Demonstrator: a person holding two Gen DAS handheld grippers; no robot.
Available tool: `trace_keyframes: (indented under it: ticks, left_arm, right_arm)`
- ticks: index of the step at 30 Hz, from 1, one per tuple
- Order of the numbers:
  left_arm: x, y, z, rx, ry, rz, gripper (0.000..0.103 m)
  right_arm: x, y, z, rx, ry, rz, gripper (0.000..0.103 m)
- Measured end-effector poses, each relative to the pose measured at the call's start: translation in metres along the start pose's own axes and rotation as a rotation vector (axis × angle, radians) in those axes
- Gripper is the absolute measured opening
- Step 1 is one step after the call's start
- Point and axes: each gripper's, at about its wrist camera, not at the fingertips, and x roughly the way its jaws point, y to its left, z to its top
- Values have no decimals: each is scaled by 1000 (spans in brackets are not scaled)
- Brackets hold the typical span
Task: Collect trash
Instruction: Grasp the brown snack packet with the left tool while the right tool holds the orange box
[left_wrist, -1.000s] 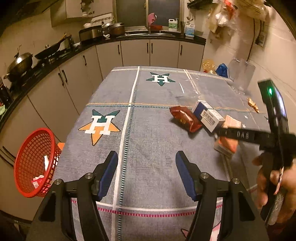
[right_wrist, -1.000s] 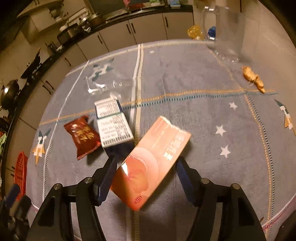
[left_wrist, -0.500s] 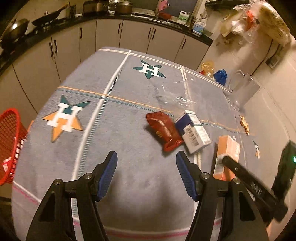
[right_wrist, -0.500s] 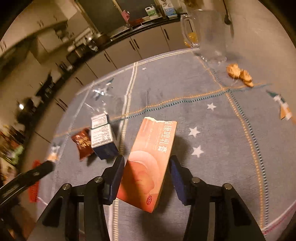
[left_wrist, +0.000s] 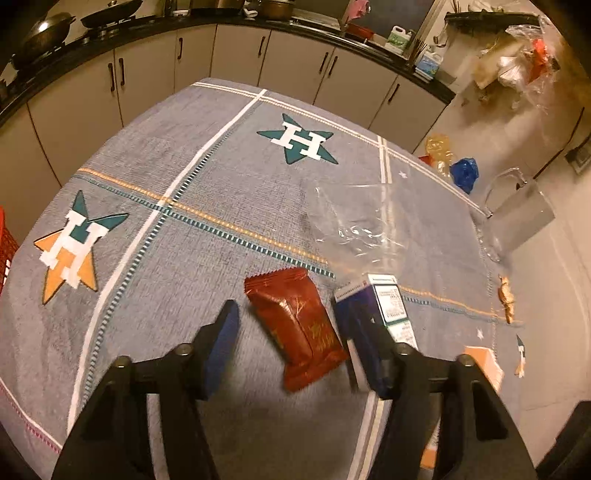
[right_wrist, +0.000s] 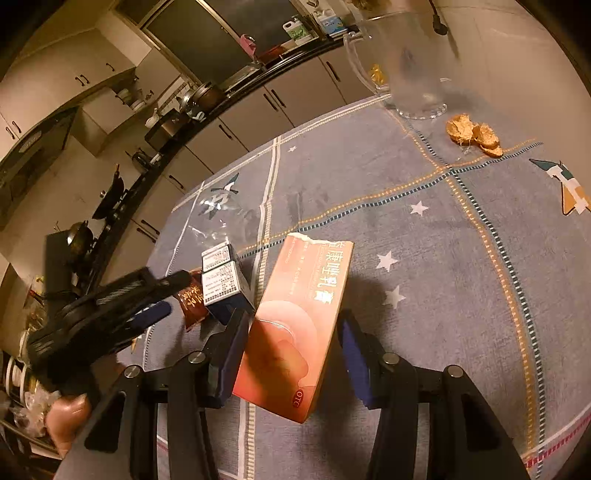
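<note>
The left gripper (left_wrist: 295, 339) travelled across the cloth-covered surface (left_wrist: 207, 192) from bare cloth to straddle the dark red foil packet (left_wrist: 295, 328), its fingers (left_wrist: 221, 343) just closing without pressing it. The right gripper (right_wrist: 291, 354) narrowed around the orange cardboard box (right_wrist: 299, 325), which turned more upright in view.

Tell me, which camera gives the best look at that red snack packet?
The left wrist view: the red snack packet lies whole and unobstructed on the tablecloth, between the left gripper fingers. The right wrist view shows only a small part of it, hidden behind the left gripper.
</note>
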Motion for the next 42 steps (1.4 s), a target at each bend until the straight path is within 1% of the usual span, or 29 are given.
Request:
trace_keyframes:
  ticks: [1,2,6,7,8,9,13,16,18,21,23,25,27,32,35,37,42]
  left_arm:
    - [5,-1,1,3,7,8,47]
    - [7,-1,1,5,11,12,46]
    - [20,-2,4,22,26,13,45]
    - [23,-4,3,43,31,16,42]
    - [23,-5,2,57,24,22,42]
    - [23,-6,1,72,22,17,37]
    - [15,2,-5,92,23,2,35]
    - [2,14,-14,99,21,-11,34]
    - [-9,22,-22,109,6,-9,34]
    - [-25,30,-35,137,-15,-6,34]
    - [-40,37,-45,159,-57,19,34]
    - [-51,41,-51,169,-84,22,34]
    - [-64,44,-61,204,-123,42,34]
    - [-83,52,-76,249,-187,75,34]
    - [-86,61,-80,253,-199,89,34]
    - [-85,66,-81,247,-194,83,34]
    - [-87,77,-87,245,-206,98,34]
  right_arm:
    - [-2,-1,1,1,-5,1,54]
    - [-4,-1,1,1,-10,3,54]
    - [-5,-1,1,-3,-14,3,54]
    - [-5,0,0,-6,-10,4,54]
    - [-4,1,0,-10,-7,0,54]
    - [-3,2,-1,-15,-5,-1,54]
    - [0,7,-2,-42,-3,-10,54]
    - [1,13,-3,-71,-2,-4,54]
    - [2,20,-4,-106,-7,-6,54]
    - [2,31,-9,-169,-12,23,54]
    - [2,44,-14,-229,-21,26,54]
    - [4,54,-20,-283,-17,41,54]
    - [6,67,-29,-344,-8,62,54]
    - [13,82,-44,-423,14,99,54]
    - [14,87,-50,-460,2,101,54]
    - [17,88,-51,-468,-6,101,54]
    - [22,90,-55,-485,-2,87,54]
